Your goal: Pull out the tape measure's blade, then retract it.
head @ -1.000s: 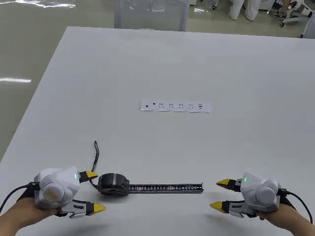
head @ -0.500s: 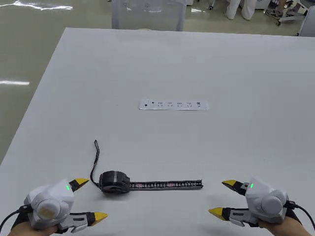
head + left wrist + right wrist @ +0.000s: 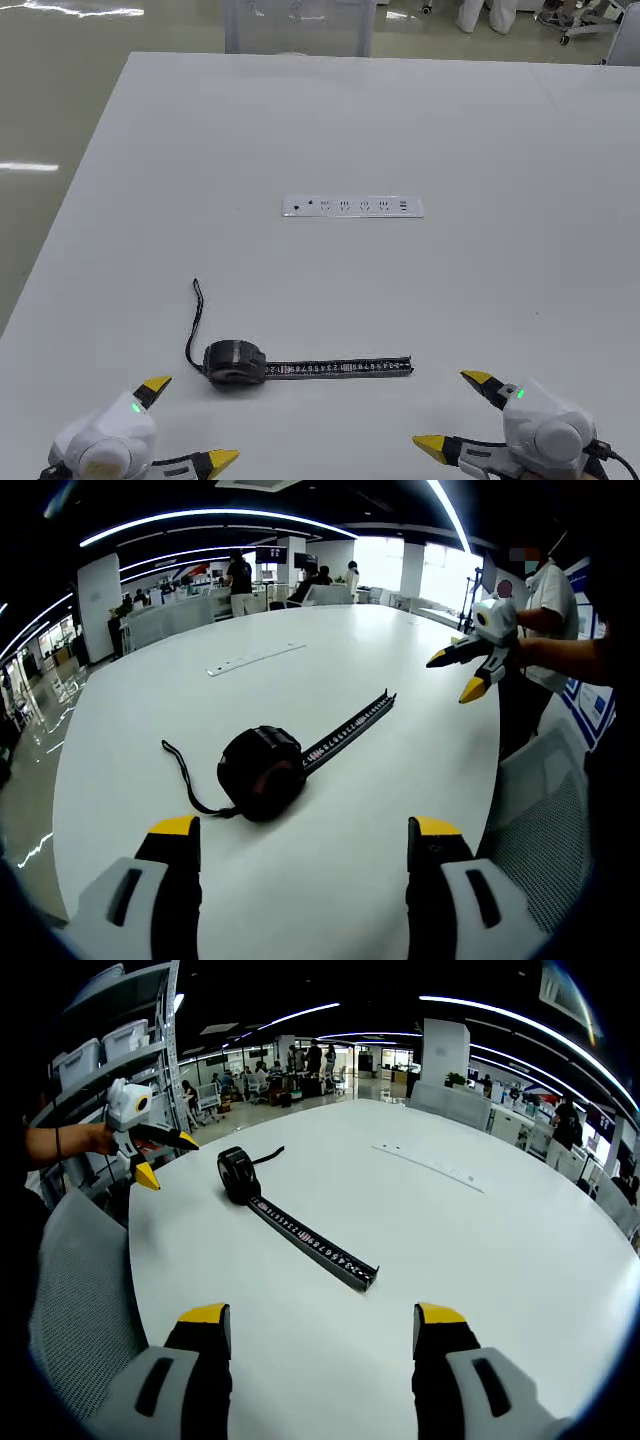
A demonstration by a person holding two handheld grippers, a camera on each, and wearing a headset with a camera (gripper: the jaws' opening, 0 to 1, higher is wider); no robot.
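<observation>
Head view, table: a white table (image 3: 400, 130) carries the work.
Head view, tape measure: the black tape measure (image 3: 234, 361) lies on the near part of the table, and its blade (image 3: 340, 368) lies flat, drawn out to the right.
Head view, strap: the wrist strap (image 3: 192, 325) curls from the case's left side and away from the person.
Head view, left gripper: the left gripper (image 3: 188, 421) is at the bottom left, near the case but not touching it, its yellow-tipped jaws spread with nothing between them.
Head view, right gripper: the right gripper (image 3: 452, 410) is at the bottom right, near the blade's free end but apart from it, jaws spread and empty.
Head view, power strip: a white power strip (image 3: 352, 207) lies farther back, well apart from the tape measure.
Left gripper view, own jaws: the jaws stand wide apart, gripping nothing.
Left gripper view, tape measure: the case (image 3: 262, 773) sits on the table ahead, between the two jaw tips, with the blade running away to the upper right.
Left gripper view, other gripper: the right gripper is held above the table beyond the blade's end, jaws apart.
Right gripper view, own jaws: the jaws stand wide apart and empty.
Right gripper view, tape measure: the blade's free end lies just ahead of the jaws, and the case is at its far end.
Right gripper view, other gripper: the left gripper is held off the table's edge, near the case, jaws apart.
</observation>
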